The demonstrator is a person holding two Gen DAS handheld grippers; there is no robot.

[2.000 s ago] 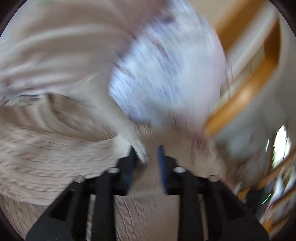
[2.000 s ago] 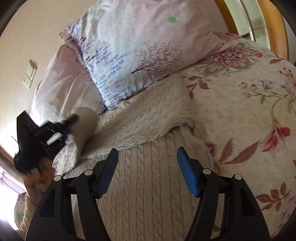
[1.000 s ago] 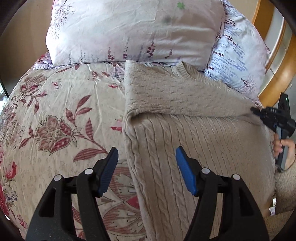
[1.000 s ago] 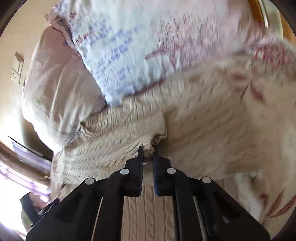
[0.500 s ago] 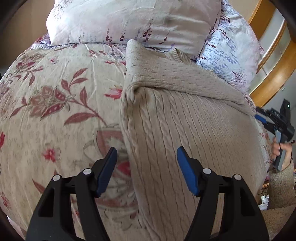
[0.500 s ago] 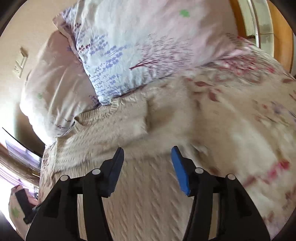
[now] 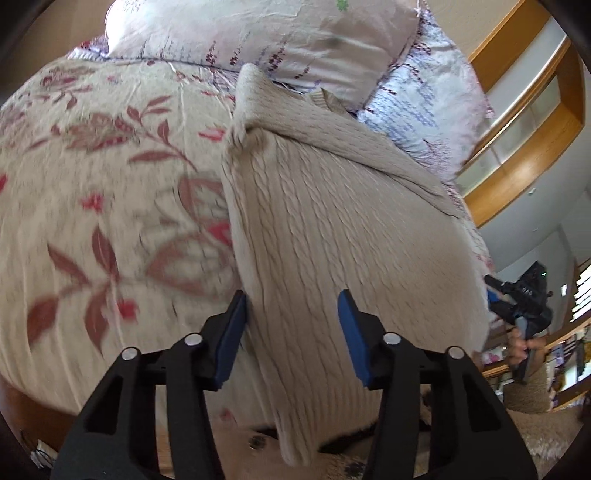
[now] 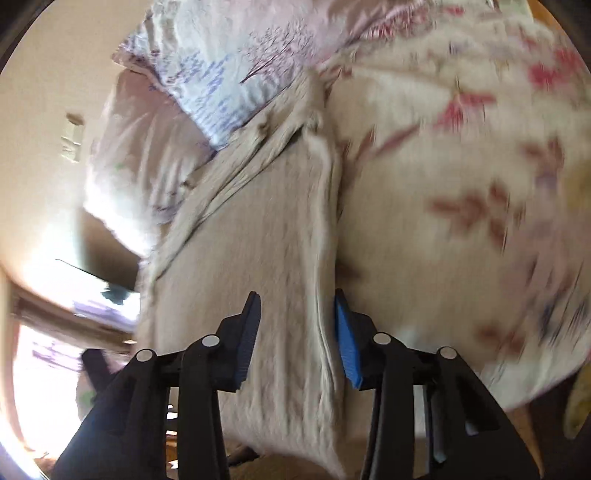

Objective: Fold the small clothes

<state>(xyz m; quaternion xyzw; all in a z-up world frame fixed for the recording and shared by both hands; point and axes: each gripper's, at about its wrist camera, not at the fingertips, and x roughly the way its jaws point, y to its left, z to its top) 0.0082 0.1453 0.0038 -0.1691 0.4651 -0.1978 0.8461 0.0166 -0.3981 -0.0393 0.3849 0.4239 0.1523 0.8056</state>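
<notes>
A beige cable-knit sweater lies flat on the floral bedspread, both sleeves folded across its top near the pillows, its hem hanging over the bed's near edge. My left gripper is open over the sweater's lower left edge, fingers astride the fabric. My right gripper is open over the sweater's lower right edge; that view is blurred. The right gripper also shows in the left wrist view, at the sweater's far right.
Two floral pillows lie at the head of the bed behind the sweater. A wooden headboard frame rises at the right. The floor lies below the bed's near edge. A wall with a switch plate is at the left.
Both grippers have drawn back from the folded sleeves toward the sweater's hem at the near bed edge. Both jaws stay open. The right view has become blurred by motion.
</notes>
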